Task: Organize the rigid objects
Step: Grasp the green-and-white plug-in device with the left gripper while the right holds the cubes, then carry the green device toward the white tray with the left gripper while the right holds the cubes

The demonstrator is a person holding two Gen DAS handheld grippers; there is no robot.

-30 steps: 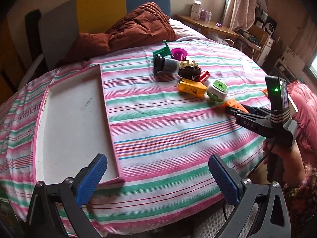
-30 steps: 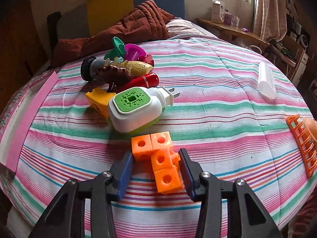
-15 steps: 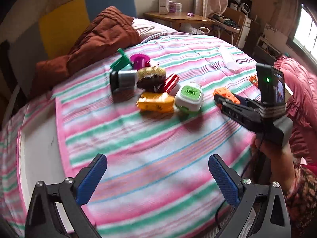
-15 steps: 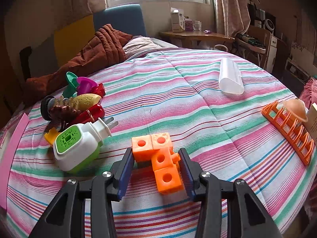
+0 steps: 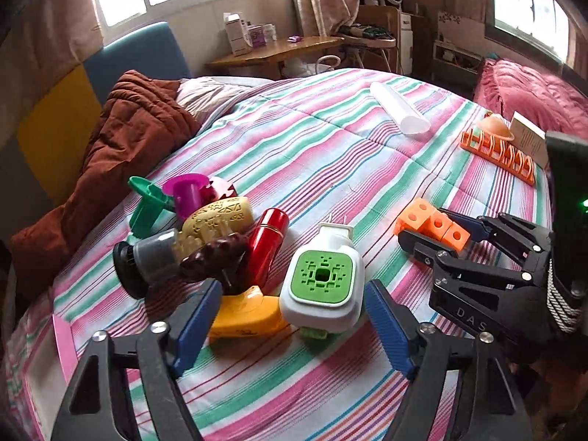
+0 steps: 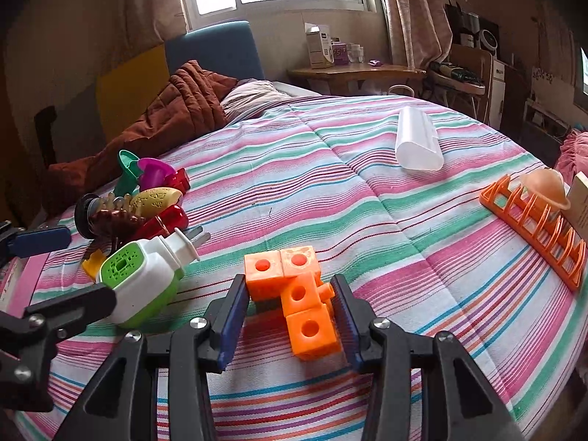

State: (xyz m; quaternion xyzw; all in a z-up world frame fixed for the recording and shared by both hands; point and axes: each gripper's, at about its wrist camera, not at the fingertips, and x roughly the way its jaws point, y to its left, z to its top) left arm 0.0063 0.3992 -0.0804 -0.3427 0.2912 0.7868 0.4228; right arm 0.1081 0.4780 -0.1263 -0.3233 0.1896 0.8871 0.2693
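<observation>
Right gripper (image 6: 288,312) fingers clamped on orange linked cubes (image 6: 299,294), left gripper (image 5: 290,327) fingers closing around green-faced plug-in device (image 5: 323,283) without touching it, striped bed (image 5: 330,154), toy pile at ten o'clock

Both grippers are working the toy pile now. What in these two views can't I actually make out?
- Yellow piece, left wrist view: the left gripper, jaws closing, covers one end; the plug-in device covers the other.
- Orange blocks, right wrist view: the right gripper flanks them; pad contact is hidden.
- Brown item: too tangled in the pile to identify.
- Orange rack: its far end is cut off by the frame edge.
</observation>
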